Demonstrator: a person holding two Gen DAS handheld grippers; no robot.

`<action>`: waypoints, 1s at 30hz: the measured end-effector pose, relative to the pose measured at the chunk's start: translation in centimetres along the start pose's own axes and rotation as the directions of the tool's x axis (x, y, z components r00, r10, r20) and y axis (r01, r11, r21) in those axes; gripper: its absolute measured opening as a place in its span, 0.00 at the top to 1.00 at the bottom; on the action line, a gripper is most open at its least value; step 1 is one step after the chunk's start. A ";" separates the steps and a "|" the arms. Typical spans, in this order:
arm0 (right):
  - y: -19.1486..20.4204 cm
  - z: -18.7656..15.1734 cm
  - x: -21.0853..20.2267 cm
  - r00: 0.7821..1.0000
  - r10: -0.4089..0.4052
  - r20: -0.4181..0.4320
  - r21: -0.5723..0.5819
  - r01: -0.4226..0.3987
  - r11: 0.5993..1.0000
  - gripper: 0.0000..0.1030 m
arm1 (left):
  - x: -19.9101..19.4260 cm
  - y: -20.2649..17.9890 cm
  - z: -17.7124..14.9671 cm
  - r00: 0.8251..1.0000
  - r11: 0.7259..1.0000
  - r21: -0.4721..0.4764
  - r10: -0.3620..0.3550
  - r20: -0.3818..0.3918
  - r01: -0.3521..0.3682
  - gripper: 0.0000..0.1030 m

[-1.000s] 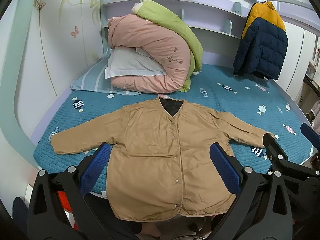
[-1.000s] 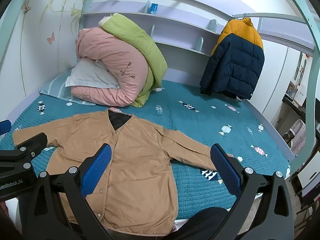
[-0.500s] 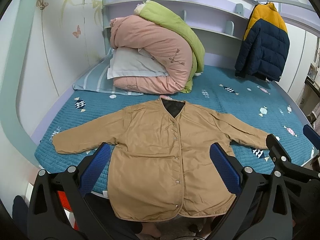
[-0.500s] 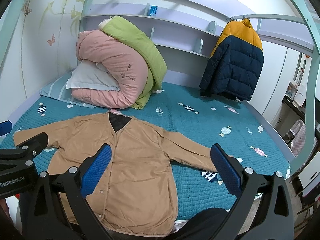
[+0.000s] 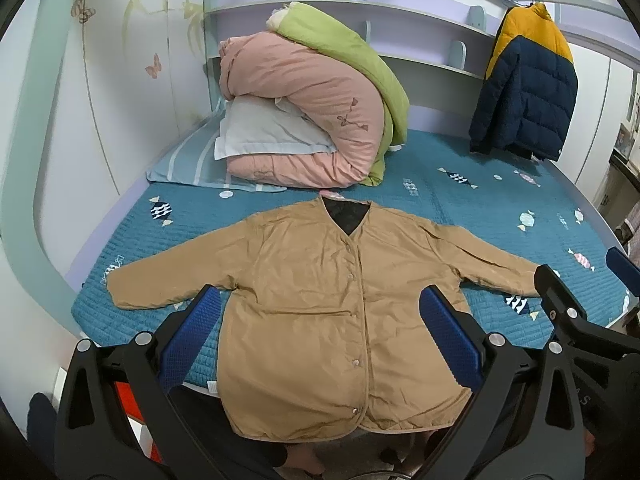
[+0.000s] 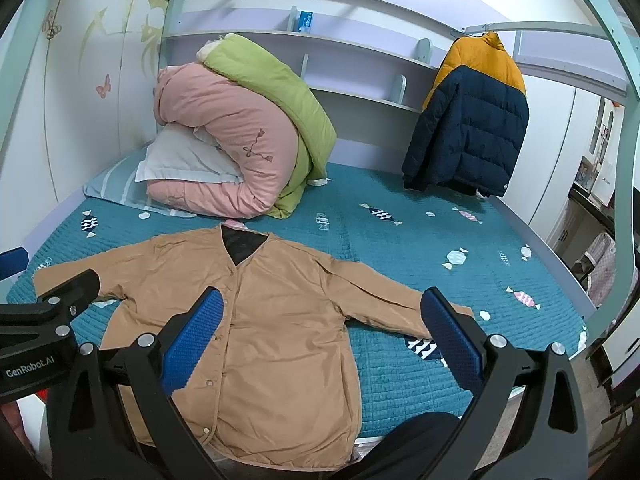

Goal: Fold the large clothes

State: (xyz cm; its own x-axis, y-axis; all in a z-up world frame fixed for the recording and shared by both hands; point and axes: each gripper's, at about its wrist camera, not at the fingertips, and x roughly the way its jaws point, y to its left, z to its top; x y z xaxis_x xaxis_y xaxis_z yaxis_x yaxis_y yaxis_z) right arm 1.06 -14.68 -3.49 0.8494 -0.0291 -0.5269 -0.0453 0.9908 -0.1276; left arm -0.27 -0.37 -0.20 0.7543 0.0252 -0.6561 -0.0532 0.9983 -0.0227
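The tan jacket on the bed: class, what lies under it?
The tan jacket lies flat on the teal quilted bedspread, its hem hanging past the bed's front edge. Any candy prints beneath it are covered and cannot be seen.

Bed: teal quilted cover (image 5: 460,216) printed with candy shapes, filling the middle of the room.
Centre to 6 o'clock: tan jacket (image 5: 328,304) lying flat, front up, sleeves spread to 9 and 3, hem hanging over the near edge.
11 o'clock: striped pillow (image 5: 188,168) flat on the cover, with a pink duvet (image 5: 316,120) bundle beside and partly over it.
12 o'clock: green duvet (image 5: 352,60) draped on the pink one, its lower end reaching the cover.
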 end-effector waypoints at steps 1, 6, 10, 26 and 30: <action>0.0 0.0 0.0 1.000 0.003 -0.001 0.004 -0.003 1.000 0.07 | 0.0 0.0 0.0 1.000 1.000 -0.001 -0.001 0.000 0.001 0.04; -0.3 0.2 -0.3 1.000 0.021 0.001 0.033 -0.021 0.999 0.07 | -0.1 0.0 0.1 1.000 1.000 -0.013 -0.012 0.001 0.012 0.04; -0.4 0.1 -0.4 1.000 0.030 -0.003 0.041 -0.030 0.999 0.07 | -0.2 -0.1 0.1 1.000 1.000 -0.013 -0.007 0.006 0.007 0.04; -0.9 -0.4 -0.7 0.999 0.032 -0.010 0.048 -0.031 0.998 0.07 | -0.7 -0.4 -0.3 1.000 1.000 0.003 0.009 0.013 -0.009 0.04; -1.0 -0.3 -0.6 0.999 0.031 -0.013 0.049 -0.030 0.998 0.07 | -0.7 -0.5 -0.7 1.000 1.000 0.006 0.011 0.006 -0.011 0.04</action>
State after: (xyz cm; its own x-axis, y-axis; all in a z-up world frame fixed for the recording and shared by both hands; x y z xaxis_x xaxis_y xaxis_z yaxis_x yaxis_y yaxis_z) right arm 0.47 -15.68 -3.31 0.8405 -0.0006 -0.5418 -0.0450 0.9965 -0.0709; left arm -1.23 -0.95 -0.27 0.7574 0.0366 -0.6519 -0.0580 0.9983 -0.0112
